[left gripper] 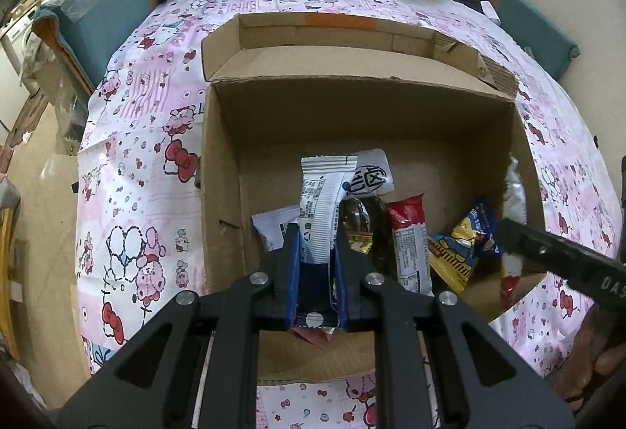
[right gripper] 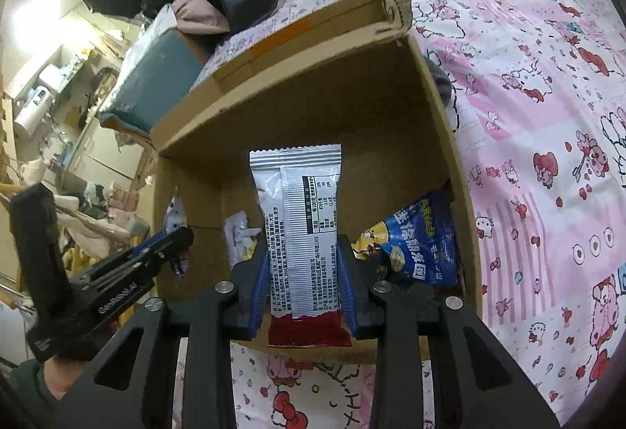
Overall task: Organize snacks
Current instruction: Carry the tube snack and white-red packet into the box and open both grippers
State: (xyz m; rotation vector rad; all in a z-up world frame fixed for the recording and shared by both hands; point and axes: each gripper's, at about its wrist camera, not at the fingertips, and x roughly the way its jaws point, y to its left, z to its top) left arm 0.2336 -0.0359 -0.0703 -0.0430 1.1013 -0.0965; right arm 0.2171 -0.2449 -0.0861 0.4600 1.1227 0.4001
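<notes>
Over the open brown cardboard box [left gripper: 219,163], two grippers each clamp one packet: left gripper [left gripper: 316,233] a white-and-blue snack wrapper [left gripper: 319,202], right gripper [right gripper: 305,253] a silver-and-red snack wrapper [right gripper: 301,218]; several more snacks lie inside.

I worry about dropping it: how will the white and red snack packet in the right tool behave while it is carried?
The snack packet probably stays fairly stiff: it stands upright above the right tool without drooping. Its glossy, creased film looks slippery, so it might slide. It seems light, a small single wrapper held over the cardboard box.
</notes>
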